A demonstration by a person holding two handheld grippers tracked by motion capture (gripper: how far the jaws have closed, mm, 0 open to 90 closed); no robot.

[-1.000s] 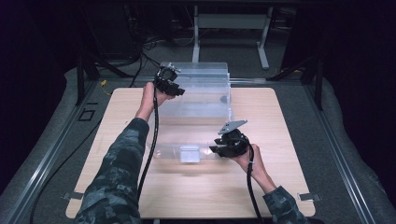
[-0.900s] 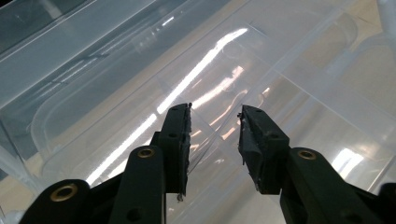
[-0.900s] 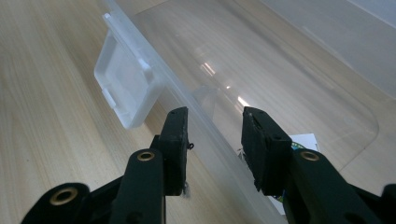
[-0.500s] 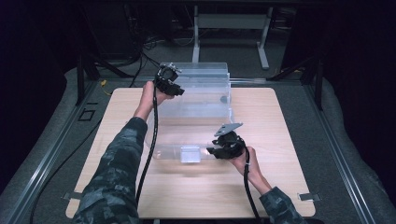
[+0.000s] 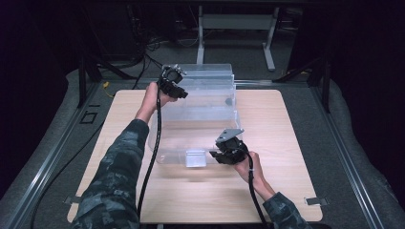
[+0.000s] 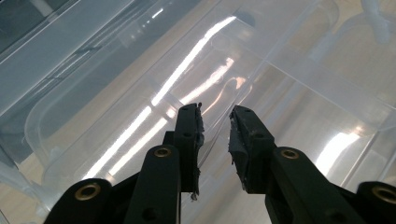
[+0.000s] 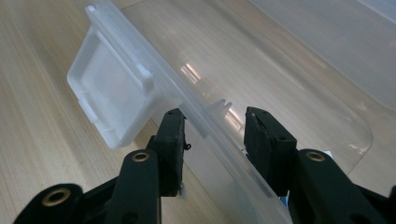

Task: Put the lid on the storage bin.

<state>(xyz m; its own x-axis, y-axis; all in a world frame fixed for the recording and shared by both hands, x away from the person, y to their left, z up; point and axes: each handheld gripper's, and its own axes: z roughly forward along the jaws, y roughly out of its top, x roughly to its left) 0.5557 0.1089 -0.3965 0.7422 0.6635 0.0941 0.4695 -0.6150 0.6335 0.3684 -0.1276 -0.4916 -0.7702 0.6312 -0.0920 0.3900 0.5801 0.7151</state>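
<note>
Clear lid (image 5: 191, 129) lies tilted on the table (image 5: 296, 143), far end leaning against the clear bin (image 5: 210, 78), near end with its latch (image 5: 195, 158) low by the table. Long axis runs from the person toward the bin.

Left gripper (image 5: 173, 85) sits at the lid's far edge; its jaws have just been closing to a narrow gap, apparently pinching the rim (image 6: 212, 119), though glare hides the contact.

Right gripper (image 5: 224, 153) straddles the near rim (image 7: 205, 126) beside the latch; whether its pads press is unclear.

Step in hand, by judgement: securing both ends. Next move calls for a level, joint lift onto the bin.
</note>
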